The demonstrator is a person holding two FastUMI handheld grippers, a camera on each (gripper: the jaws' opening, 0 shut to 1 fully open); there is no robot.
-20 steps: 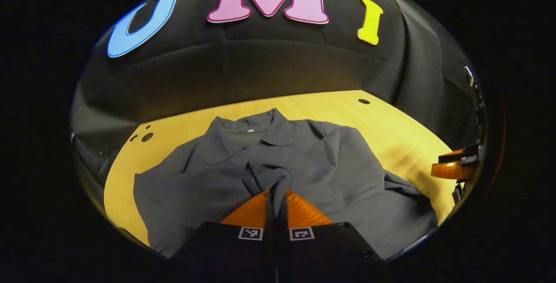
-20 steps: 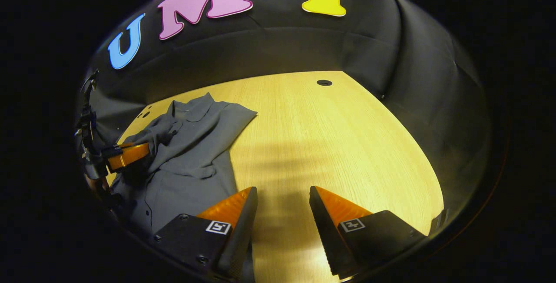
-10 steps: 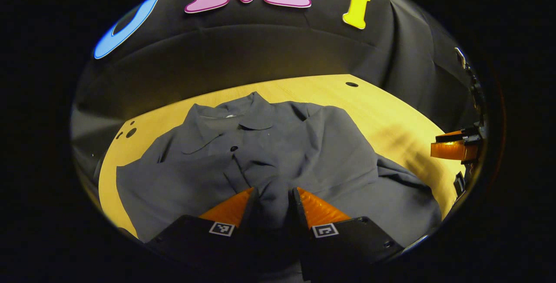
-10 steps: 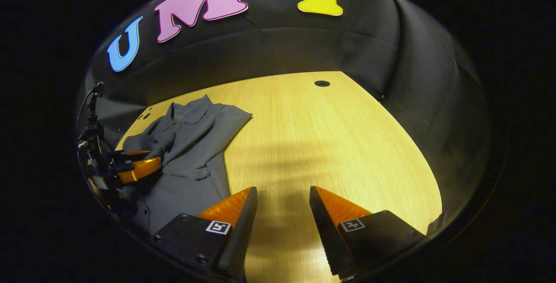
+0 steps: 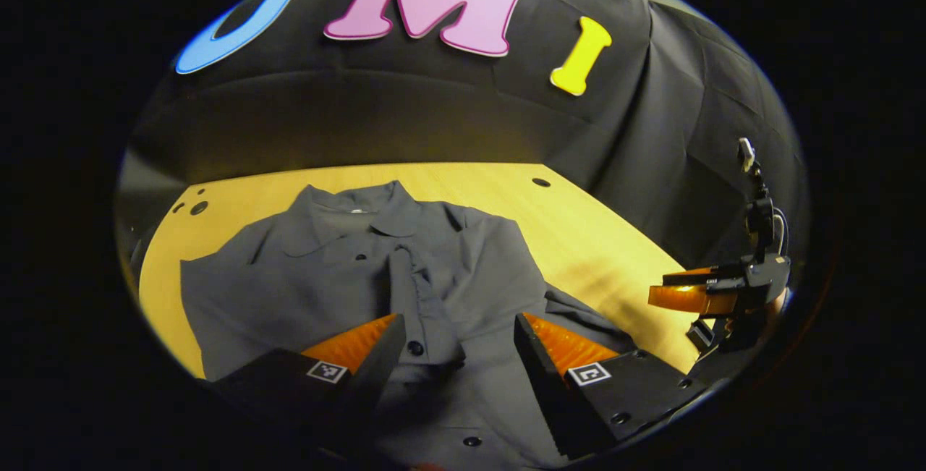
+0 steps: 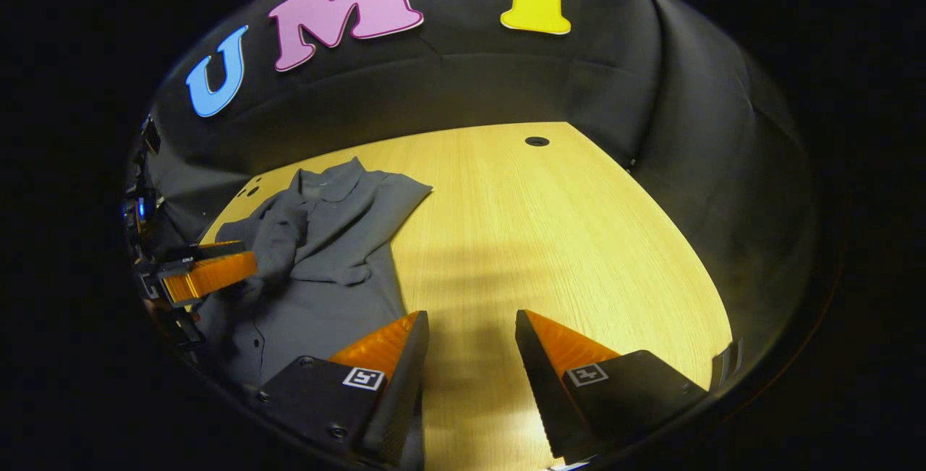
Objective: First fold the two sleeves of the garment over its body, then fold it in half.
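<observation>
In the left gripper view a dark grey button-up shirt (image 5: 405, 276) lies face up on the wooden table (image 5: 593, 239), collar toward the far edge beside the black cloth wall (image 5: 405, 124), its left shoulder near the table's left edge, where small round holes (image 5: 197, 207) sit at the far left corner. A sleeve (image 5: 427, 304) lies folded across the chest along the button placket, though its end is hidden behind the near fingers and the dim light makes its outline hard to trace. The left gripper (image 5: 452, 337) hovers over the lower front of the shirt with its fingers spread wide and nothing between them; the shirt's hem is cut off below the fingers. Further right a rumpled fold of cloth (image 5: 586, 315) pokes out toward the bare wood, and at the table's right edge the right gripper (image 5: 694, 297) shows side-on, partly lost at the rim. In the right gripper view the left gripper (image 6: 210, 272) appears at the far left above the shirt (image 6: 325, 268), its holder too dark to make out; the shirt fills the table's left part, its near end hidden behind the fingers. The right gripper (image 6: 470, 355) stands wide apart, empty, over bare table (image 6: 564, 239), just beside the shirt's right edge.
</observation>
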